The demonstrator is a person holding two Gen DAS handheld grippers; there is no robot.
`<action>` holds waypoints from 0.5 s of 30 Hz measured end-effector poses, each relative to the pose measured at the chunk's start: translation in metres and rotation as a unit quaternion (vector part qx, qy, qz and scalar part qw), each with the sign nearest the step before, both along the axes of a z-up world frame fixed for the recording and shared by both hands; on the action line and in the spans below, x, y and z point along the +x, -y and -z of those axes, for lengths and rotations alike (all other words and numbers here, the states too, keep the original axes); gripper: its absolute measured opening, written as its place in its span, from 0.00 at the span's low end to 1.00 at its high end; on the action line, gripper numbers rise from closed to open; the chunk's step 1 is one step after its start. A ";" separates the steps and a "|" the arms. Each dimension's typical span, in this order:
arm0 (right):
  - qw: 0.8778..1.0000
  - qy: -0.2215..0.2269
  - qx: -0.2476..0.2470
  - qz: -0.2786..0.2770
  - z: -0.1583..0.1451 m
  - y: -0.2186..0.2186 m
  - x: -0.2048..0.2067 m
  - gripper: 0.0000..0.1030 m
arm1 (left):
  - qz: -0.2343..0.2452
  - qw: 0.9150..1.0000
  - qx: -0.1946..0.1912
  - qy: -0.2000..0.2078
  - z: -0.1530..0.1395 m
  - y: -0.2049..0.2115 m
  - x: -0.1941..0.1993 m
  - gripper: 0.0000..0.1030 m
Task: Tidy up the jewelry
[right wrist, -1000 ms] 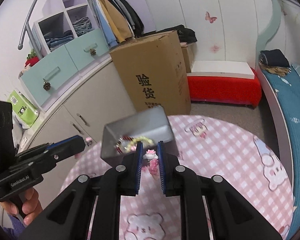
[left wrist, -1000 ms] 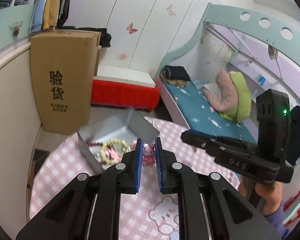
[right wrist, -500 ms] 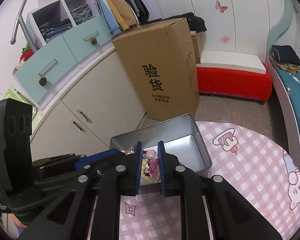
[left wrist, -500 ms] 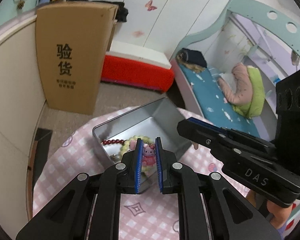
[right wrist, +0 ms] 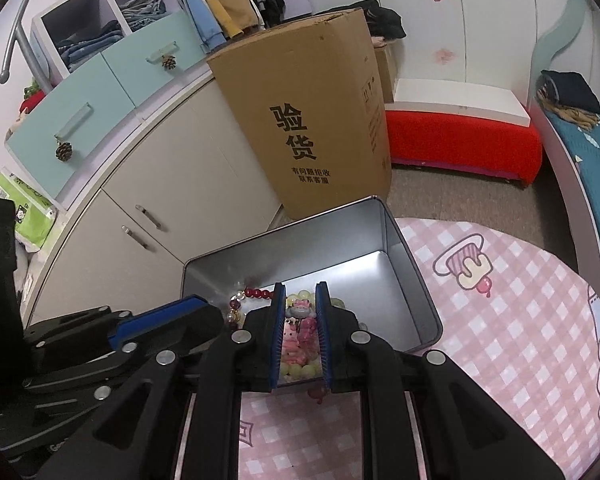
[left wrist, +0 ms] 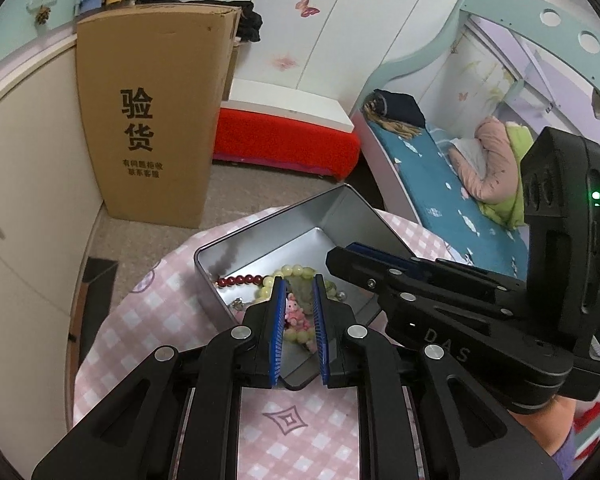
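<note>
An open silver tin (left wrist: pixel 260 240) (right wrist: pixel 404 248) stands on the pink checked table. In it lie a red bead bracelet (left wrist: pixel 240 280) (right wrist: pixel 256 293) and a pale green bead bracelet (left wrist: pixel 296 270). My left gripper (left wrist: pixel 297 288) hovers over the tin's near part, shut on a small pink bunny charm (left wrist: pixel 293 314). My right gripper (right wrist: pixel 300 292) is beside it over the tin, shut on a pink charm piece (right wrist: pixel 300 320) with a grey cat head. The right gripper also shows in the left wrist view (left wrist: pixel 340 254), and the left gripper in the right wrist view (right wrist: pixel 196 304).
The round table (right wrist: pixel 500 320) has a pink checked cloth. A tall cardboard box (left wrist: pixel 152 120) (right wrist: pixel 316 120) stands on the floor behind it, next to white cabinets (right wrist: pixel 160 200). A red bench (left wrist: pixel 284 140) and a bed (left wrist: pixel 440 184) lie to the right.
Both grippers have moved forward and down over the tin with their charms held. The jaws have the same narrow gap.
</note>
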State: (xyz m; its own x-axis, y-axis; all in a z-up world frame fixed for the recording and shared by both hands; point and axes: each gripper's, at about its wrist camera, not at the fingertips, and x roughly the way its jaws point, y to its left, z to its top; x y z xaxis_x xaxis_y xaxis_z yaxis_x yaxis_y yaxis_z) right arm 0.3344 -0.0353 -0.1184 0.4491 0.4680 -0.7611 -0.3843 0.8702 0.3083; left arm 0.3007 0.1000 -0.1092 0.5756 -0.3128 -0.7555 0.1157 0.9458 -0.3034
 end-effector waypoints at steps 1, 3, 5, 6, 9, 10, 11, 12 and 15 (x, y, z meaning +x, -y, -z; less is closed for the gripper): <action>1.000 -0.002 0.001 0.000 0.001 0.000 0.001 0.15 | 0.000 1.000 0.000 0.000 0.000 0.000 -0.001 0.15; 1.000 -0.006 0.002 0.000 0.002 -0.001 0.001 0.15 | -0.002 1.000 0.000 0.000 -0.001 0.000 -0.002 0.15; 1.000 -0.011 0.007 0.000 0.003 0.000 0.000 0.17 | -0.004 1.000 0.001 0.000 -0.003 0.002 -0.003 0.15; 1.000 -0.011 0.006 0.001 0.003 0.000 -0.001 0.17 | -0.004 1.000 0.002 0.000 -0.004 0.002 -0.004 0.15; 1.000 -0.009 0.008 0.000 0.001 0.002 -0.004 0.17 | -0.007 1.000 0.008 0.002 -0.007 0.003 -0.008 0.32; 1.000 -0.008 0.008 0.003 0.000 0.004 -0.005 0.18 | -0.015 1.000 0.016 0.007 -0.009 0.003 -0.010 0.42; 1.000 -0.008 0.010 0.005 -0.001 0.006 -0.006 0.19 | -0.021 0.999 0.023 0.019 -0.013 0.002 -0.014 0.48; 1.000 -0.006 0.012 0.006 -0.003 0.009 -0.008 0.20 | -0.022 0.999 0.024 0.026 -0.015 0.001 -0.016 0.50; 1.000 0.005 0.009 0.015 -0.011 0.017 -0.016 0.31 | -0.026 0.999 0.029 0.035 -0.022 0.000 -0.024 0.54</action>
